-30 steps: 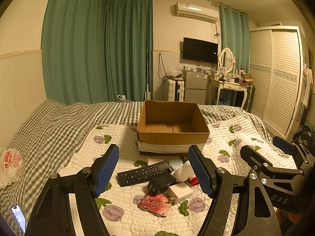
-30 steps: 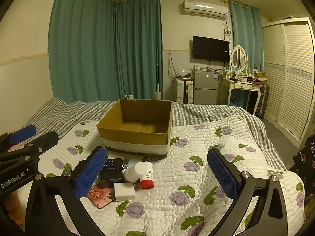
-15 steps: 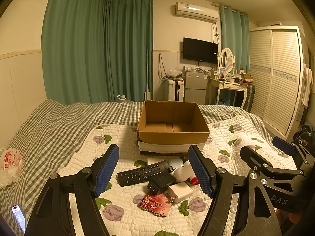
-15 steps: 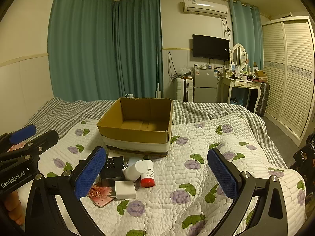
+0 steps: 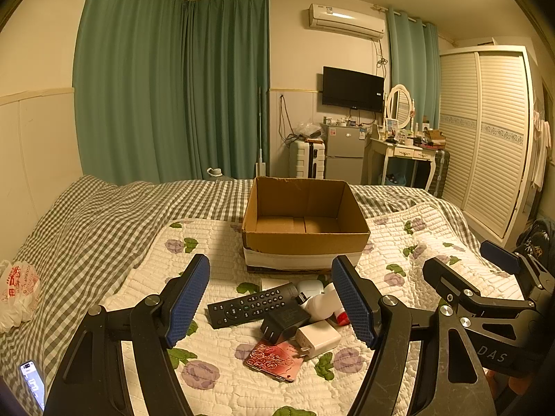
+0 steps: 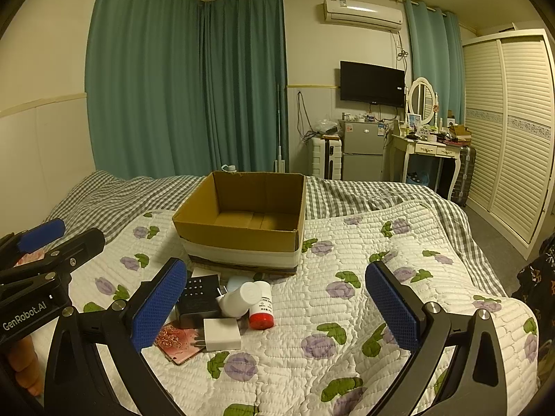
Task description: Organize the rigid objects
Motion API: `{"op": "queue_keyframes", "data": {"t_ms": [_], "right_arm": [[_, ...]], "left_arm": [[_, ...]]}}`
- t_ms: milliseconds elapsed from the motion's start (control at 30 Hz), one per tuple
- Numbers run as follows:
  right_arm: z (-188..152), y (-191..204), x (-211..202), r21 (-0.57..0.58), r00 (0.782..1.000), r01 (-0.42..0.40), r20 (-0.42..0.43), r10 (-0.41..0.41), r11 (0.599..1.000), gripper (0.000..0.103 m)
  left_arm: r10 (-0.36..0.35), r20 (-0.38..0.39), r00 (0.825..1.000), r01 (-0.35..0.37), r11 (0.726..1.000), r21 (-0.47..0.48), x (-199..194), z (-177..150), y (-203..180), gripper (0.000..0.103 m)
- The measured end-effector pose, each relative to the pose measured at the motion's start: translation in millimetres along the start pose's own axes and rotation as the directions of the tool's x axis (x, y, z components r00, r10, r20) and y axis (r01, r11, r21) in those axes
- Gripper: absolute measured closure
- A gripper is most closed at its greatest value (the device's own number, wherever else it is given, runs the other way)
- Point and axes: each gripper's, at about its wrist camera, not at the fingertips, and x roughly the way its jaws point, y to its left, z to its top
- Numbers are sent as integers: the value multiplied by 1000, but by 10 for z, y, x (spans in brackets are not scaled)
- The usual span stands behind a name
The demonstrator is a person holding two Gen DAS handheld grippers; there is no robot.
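An open, empty cardboard box (image 5: 305, 228) (image 6: 242, 225) stands on the floral quilt. In front of it lies a pile: a black remote (image 5: 251, 305), a black charger (image 5: 284, 320) (image 6: 199, 306), a white charger (image 5: 317, 338) (image 6: 222, 334), a white bottle (image 5: 321, 303) (image 6: 241, 300), a red-capped bottle (image 6: 262, 306), a white earbud case (image 5: 309, 286) and a pink patterned card case (image 5: 275, 360) (image 6: 177, 341). My left gripper (image 5: 272, 300) is open and empty above the pile. My right gripper (image 6: 275, 306) is open and empty, with the pile by its left finger.
A phone (image 5: 33, 383) and a white plastic bag (image 5: 17, 294) lie on the checked sheet at the left. The bed's right edge drops to the floor by a louvred wardrobe (image 6: 513, 131). A fridge (image 6: 362, 150) and dressing table stand beyond.
The right wrist view has shifted slightly, so the pile sits a little further right and lower in it. The left gripper and the objects have not moved.
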Motion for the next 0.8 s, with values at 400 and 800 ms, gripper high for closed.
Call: {"op": "queue_keyframes", "data": {"t_ms": [400, 800], "right_arm": [[-6, 13, -3, -3, 1000, -1, 0, 1, 1000, 0], [-43, 82, 73, -16, 1000, -16, -19, 15, 1000, 0]], "left_arm": [[0, 0, 1000, 0, 1000, 0, 3, 3, -2, 27], [24, -37, 999, -24, 1000, 7, 125, -63, 109, 27]]}}
